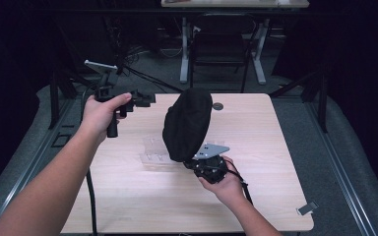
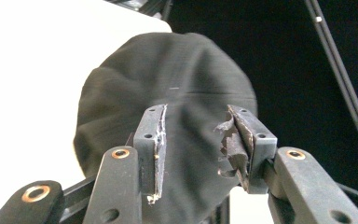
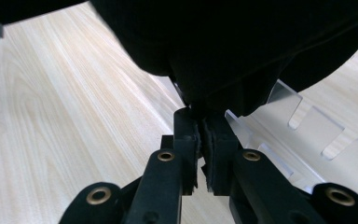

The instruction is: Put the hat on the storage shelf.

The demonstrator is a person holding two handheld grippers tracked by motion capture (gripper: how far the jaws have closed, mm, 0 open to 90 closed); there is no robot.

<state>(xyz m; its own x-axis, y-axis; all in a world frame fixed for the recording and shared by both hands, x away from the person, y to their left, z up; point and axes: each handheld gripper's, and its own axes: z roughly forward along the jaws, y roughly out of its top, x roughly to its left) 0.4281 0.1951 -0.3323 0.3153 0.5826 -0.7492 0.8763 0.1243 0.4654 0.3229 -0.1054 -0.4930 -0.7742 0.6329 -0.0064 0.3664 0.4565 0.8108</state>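
Observation:
A black fabric cap (image 1: 187,123) stands upright over the middle of the wooden table (image 1: 266,147). My right gripper (image 1: 204,162) is below it, near the front, shut on the cap's lower edge (image 3: 242,42); the pads (image 3: 214,135) pinch the cloth where it hangs down. A clear acrylic stand (image 1: 152,150) lies flat on the table under and left of the cap, and its slotted plate (image 3: 307,126) shows beside the right jaws. My left gripper (image 1: 145,98) is held at the table's back left, pointing toward the cap (image 2: 168,84). Its jaws stand open with nothing between them, apart from the cloth.
A small round black disc (image 1: 218,106) lies on the table behind the cap. A small grey clip (image 1: 307,208) sits at the front right corner. Beyond the table are a black chair (image 1: 220,44) and a desk's white legs (image 1: 184,54).

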